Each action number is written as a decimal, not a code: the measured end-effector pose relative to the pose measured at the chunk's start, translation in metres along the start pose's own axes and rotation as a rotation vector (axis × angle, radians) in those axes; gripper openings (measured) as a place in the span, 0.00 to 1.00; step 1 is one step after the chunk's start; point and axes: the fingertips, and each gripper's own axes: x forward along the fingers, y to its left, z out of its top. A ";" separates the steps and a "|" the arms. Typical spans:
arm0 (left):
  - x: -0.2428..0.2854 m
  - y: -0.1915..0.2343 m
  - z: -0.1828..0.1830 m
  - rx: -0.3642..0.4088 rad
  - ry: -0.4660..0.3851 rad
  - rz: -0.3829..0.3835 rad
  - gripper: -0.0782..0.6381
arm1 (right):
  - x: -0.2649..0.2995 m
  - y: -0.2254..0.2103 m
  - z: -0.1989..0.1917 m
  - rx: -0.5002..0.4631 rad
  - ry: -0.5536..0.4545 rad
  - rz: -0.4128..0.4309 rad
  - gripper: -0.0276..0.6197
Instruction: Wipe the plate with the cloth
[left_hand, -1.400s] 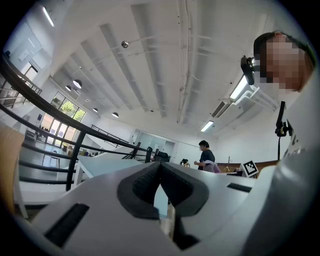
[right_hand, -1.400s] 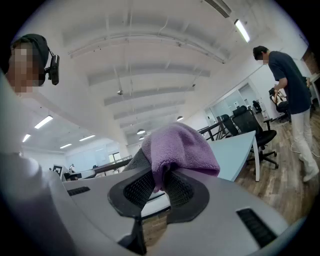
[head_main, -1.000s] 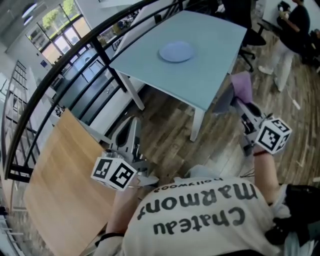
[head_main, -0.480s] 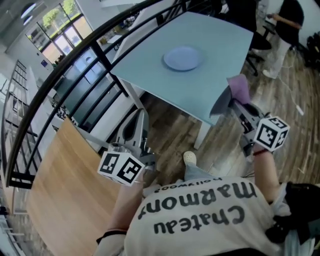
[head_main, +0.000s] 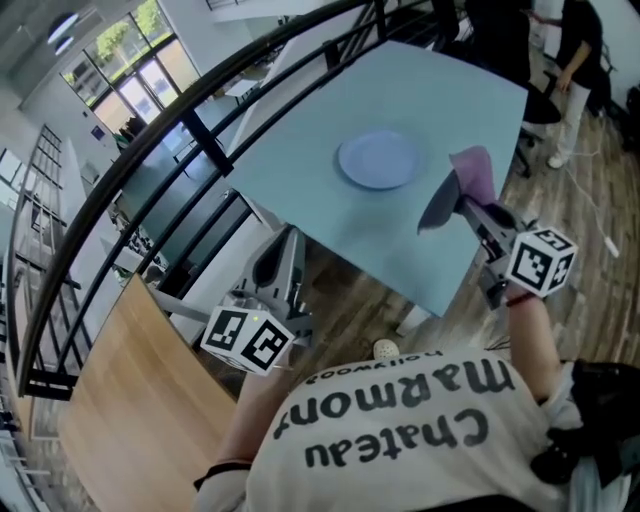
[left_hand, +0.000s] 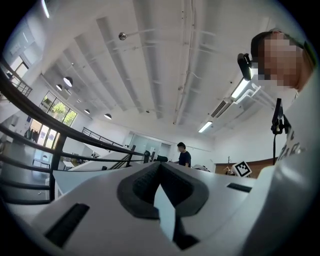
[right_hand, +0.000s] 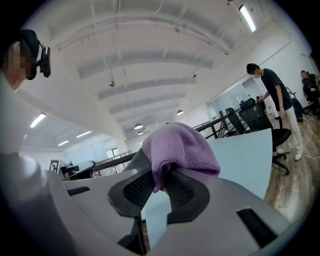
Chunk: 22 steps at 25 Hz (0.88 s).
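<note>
Nearest the camera, the left gripper (left_hand: 160, 172) sat low by the person's waist on a bent arm, jaws pressed together on nothing, apparently spare for now. The right gripper (right_hand: 160, 176), on an outstretched forearm, pinched the purple cloth (right_hand: 177, 147) with its bulk bunched forward, seemingly ready for wiping. Beyond, the blue plate (head_main: 379, 160) lay mid-table (head_main: 300, 190), just beside the cloth but untouched.
</note>
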 end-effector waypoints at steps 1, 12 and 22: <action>0.009 0.005 -0.002 0.013 0.005 0.005 0.11 | 0.008 -0.005 0.003 -0.002 0.000 0.001 0.17; 0.085 0.052 -0.001 -0.088 -0.013 -0.016 0.11 | 0.069 -0.044 0.031 0.028 -0.022 -0.009 0.17; 0.167 0.123 -0.049 -0.102 0.153 0.008 0.29 | 0.103 -0.095 0.015 0.105 0.007 -0.113 0.17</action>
